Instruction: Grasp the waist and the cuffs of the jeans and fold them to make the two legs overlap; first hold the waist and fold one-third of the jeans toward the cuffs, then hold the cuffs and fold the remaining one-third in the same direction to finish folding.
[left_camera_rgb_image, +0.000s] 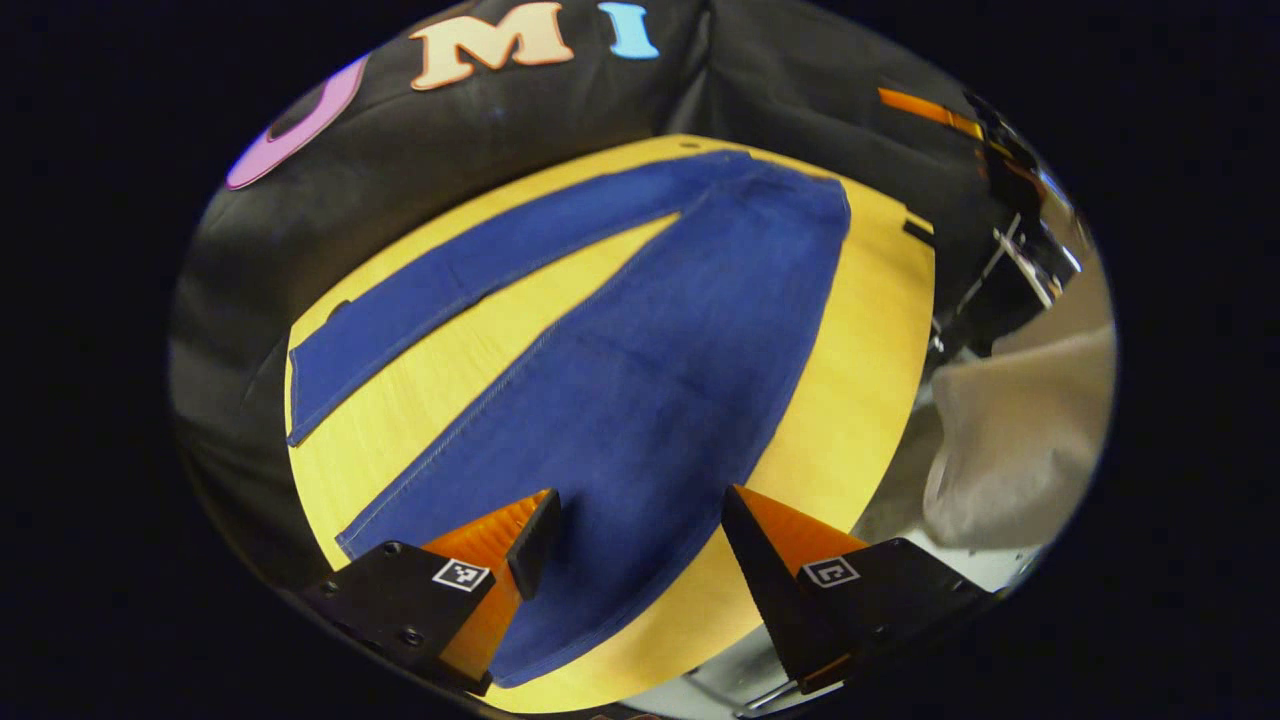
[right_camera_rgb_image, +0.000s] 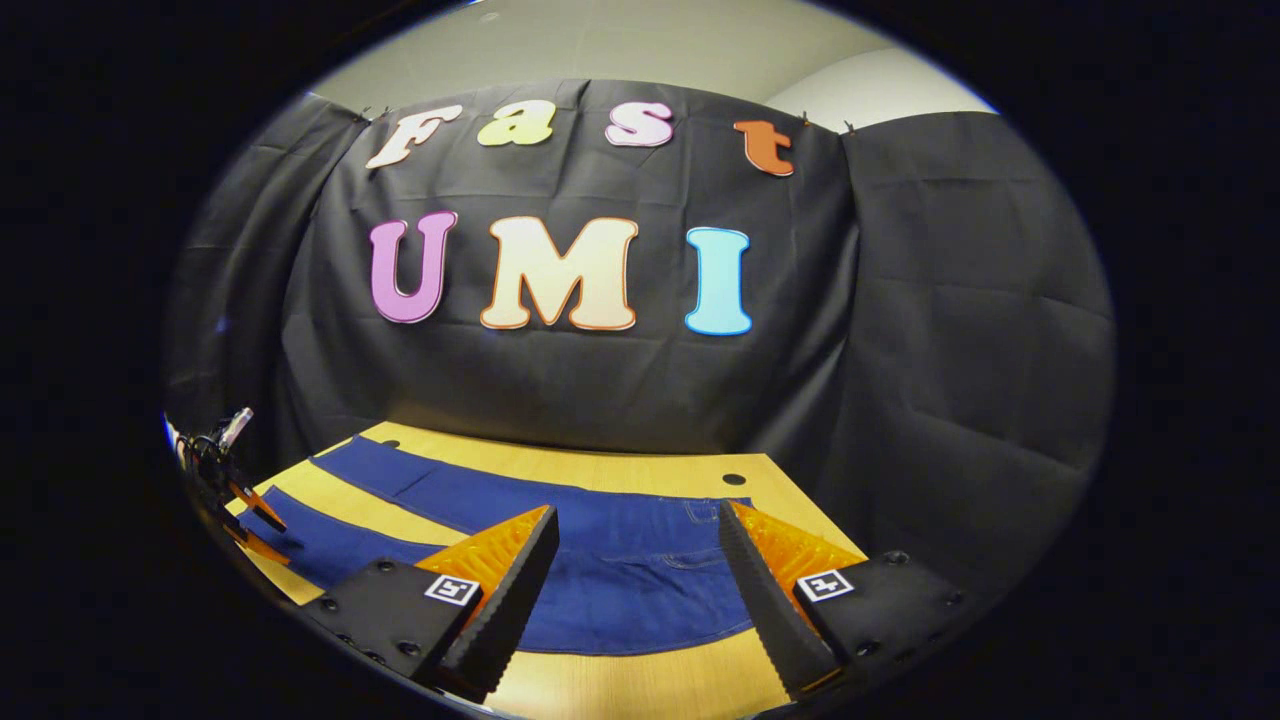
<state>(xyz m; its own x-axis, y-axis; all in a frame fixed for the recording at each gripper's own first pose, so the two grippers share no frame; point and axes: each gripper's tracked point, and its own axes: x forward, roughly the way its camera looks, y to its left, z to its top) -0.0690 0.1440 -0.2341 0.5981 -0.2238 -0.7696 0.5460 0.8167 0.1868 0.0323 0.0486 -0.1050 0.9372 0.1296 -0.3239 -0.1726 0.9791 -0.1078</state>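
The jeans (left_camera_rgb_image: 640, 380) lie flat on the table (left_camera_rgb_image: 860, 400), legs splayed apart in a V, not overlapping.

In the left gripper view, the left gripper (left_camera_rgb_image: 640, 540) hangs over the nearer leg close to its cuff, fingers spread wide with nothing between them; the cloth runs ahead of the gap, and the far leg (left_camera_rgb_image: 450, 290) lies off beyond the left finger. At the right edge a sleeve (left_camera_rgb_image: 1010, 450) shows.

In the right gripper view, the right gripper (right_camera_rgb_image: 640, 560) stands with fingers spread and empty, the waist (right_camera_rgb_image: 640, 585) lying just ahead between them. Far off past its left finger the other gripper sits by the cuffs.

Denim looks soft but fairly heavy and thick: it should drape and sag when lifted, not slip much. Best held at the stiff seamed edges, the waistband and the cuff hem.
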